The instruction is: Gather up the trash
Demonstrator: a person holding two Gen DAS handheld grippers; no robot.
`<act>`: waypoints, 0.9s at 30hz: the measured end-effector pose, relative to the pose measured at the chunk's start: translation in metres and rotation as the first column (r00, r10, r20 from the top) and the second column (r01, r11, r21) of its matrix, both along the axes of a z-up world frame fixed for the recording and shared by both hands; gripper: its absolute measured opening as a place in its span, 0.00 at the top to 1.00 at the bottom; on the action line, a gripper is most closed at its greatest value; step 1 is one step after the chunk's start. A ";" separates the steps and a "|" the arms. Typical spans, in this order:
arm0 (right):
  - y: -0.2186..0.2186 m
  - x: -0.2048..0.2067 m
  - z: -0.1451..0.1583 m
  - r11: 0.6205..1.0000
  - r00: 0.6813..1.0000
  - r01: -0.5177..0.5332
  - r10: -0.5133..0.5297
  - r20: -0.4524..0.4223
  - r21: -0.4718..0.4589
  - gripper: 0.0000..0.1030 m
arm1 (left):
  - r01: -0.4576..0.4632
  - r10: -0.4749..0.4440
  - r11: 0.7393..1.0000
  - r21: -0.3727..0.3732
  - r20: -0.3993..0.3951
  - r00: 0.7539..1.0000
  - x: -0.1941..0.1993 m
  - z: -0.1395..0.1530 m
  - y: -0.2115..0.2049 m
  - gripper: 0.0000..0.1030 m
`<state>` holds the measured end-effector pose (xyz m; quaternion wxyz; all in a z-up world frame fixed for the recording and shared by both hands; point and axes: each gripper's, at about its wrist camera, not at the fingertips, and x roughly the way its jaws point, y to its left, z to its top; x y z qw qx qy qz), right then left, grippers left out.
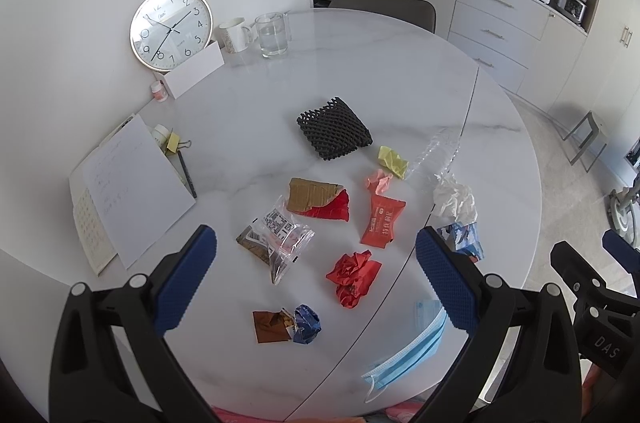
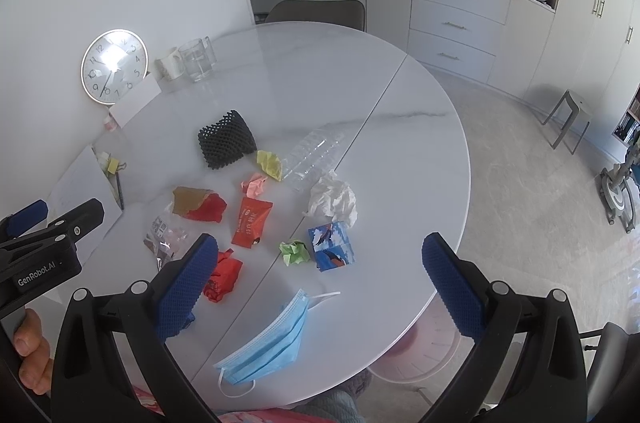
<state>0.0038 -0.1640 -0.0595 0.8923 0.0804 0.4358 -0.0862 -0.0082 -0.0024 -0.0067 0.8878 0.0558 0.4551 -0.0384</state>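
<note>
White marble table (image 1: 400, 71) carries the scattered trash: black foam net (image 1: 334, 129) toward the middle, red crumpled paper (image 1: 354, 277) and blue face mask (image 2: 268, 343) by the near edge. Left gripper (image 1: 316, 277) and right gripper (image 2: 318, 281) both hover, fingers spread wide, holding nothing.

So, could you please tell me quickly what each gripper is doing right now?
Left gripper: jaws open, holding nothing.
Right gripper: jaws open, holding nothing.
</note>
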 end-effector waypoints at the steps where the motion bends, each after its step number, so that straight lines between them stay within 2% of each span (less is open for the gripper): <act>1: 0.000 0.000 0.000 1.000 1.000 0.000 0.000 0.001 0.001 0.02 | 0.000 0.000 1.000 0.000 0.000 1.000 0.000 0.000 0.000 0.07; 27: -0.001 0.004 -0.003 1.000 1.000 0.004 -0.004 -0.006 0.023 0.02 | -0.012 0.012 1.000 -0.006 -0.014 1.000 0.006 -0.002 0.007 0.07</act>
